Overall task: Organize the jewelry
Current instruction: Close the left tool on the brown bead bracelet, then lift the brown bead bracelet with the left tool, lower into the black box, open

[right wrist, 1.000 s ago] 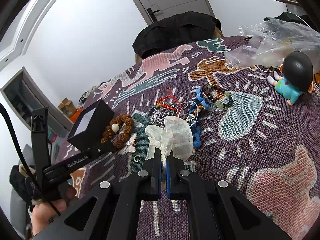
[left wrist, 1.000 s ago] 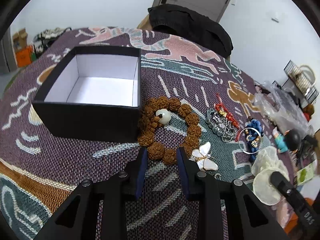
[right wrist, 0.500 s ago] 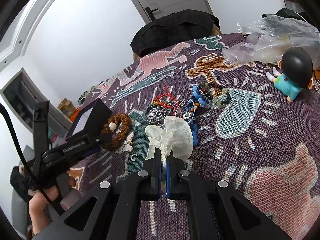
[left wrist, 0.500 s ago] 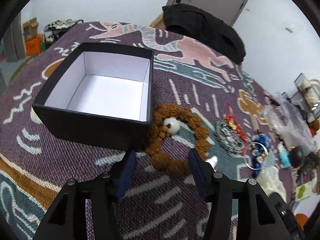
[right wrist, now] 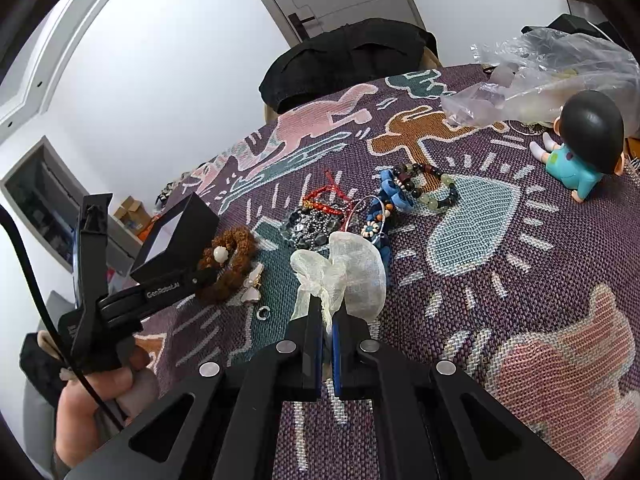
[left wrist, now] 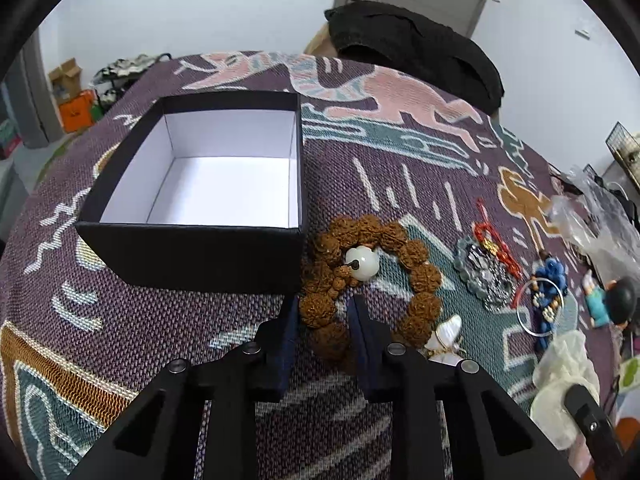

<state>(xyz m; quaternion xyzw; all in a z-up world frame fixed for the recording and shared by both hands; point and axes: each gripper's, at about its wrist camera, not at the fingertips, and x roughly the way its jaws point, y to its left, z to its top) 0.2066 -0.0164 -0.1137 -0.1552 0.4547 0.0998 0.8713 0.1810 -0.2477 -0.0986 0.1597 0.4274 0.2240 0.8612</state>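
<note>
A brown knobbly bead bracelet (left wrist: 416,268) with a white bead (left wrist: 362,263) lies beside an open black box (left wrist: 192,248) with a white inside. My left gripper (left wrist: 322,308) straddles the bracelet's near beads, its jaws closed in against them. The bracelet (right wrist: 236,248) and left gripper (right wrist: 208,276) also show in the right wrist view. My right gripper (right wrist: 326,308) is shut on a cream organza pouch (right wrist: 352,268). A white butterfly brooch (left wrist: 446,336) lies next to the bracelet.
A silver chain pile (left wrist: 484,272), red cord (left wrist: 496,244), blue bead jewelry with a wire hoop (left wrist: 544,300), a mixed bead bracelet (right wrist: 428,184), a small ring (right wrist: 263,313), a doll figure (right wrist: 580,144) and plastic bags (right wrist: 540,72) lie on the patterned cloth.
My left gripper moved forward onto the brown bracelet and its jaws narrowed around the near beads. My right gripper stayed shut on the pouch, hardly moving.
</note>
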